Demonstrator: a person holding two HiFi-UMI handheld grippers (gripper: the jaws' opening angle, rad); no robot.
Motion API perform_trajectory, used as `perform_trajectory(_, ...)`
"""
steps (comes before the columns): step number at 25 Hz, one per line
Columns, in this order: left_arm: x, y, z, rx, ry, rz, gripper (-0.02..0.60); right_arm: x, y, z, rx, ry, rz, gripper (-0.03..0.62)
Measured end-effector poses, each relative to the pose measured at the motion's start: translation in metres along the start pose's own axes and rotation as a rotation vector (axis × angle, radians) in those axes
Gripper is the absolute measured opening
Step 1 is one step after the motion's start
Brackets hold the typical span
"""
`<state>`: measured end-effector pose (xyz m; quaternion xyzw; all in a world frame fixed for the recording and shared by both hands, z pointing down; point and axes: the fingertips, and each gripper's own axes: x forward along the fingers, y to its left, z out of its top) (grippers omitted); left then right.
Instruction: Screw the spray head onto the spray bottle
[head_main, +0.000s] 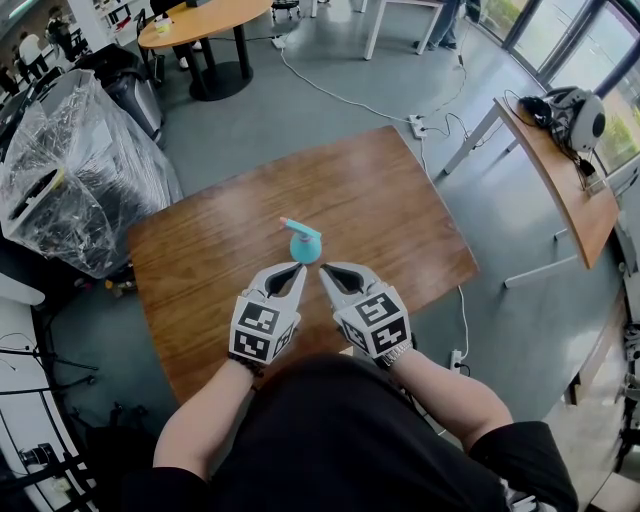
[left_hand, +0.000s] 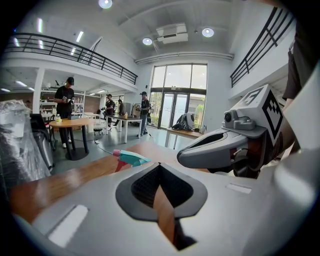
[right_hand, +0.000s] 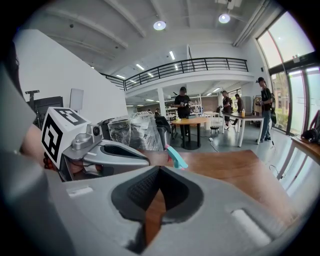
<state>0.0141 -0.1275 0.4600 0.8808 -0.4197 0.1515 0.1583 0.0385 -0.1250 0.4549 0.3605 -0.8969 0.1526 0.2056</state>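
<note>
Wooden table (head_main: 400, 210) at mid-frame on a grey floor (head_main: 330, 110): your two grippers meet just below the teal spray bottle (head_main: 305, 243).
Your left gripper (head_main: 298, 268) and right gripper (head_main: 325, 270) each have their jaws pressed together with nothing between them. Their tips lie side by side, close to the bottle, whose pink-tipped nozzle (head_main: 290, 223) points toward the upper left.

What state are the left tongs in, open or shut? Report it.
Shut. The left tongs meet tip to tip with nothing between them; the spray head sits beyond, untouched.
</note>
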Motion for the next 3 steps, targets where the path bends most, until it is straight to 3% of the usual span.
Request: perform_trajectory(3, 0.0004, -0.0004, -0.0002, -0.002, 0.002, 0.000, 0.011, 0.0004, 0.0000, -0.0007, 0.002, 0.003, 0.002, -0.008)
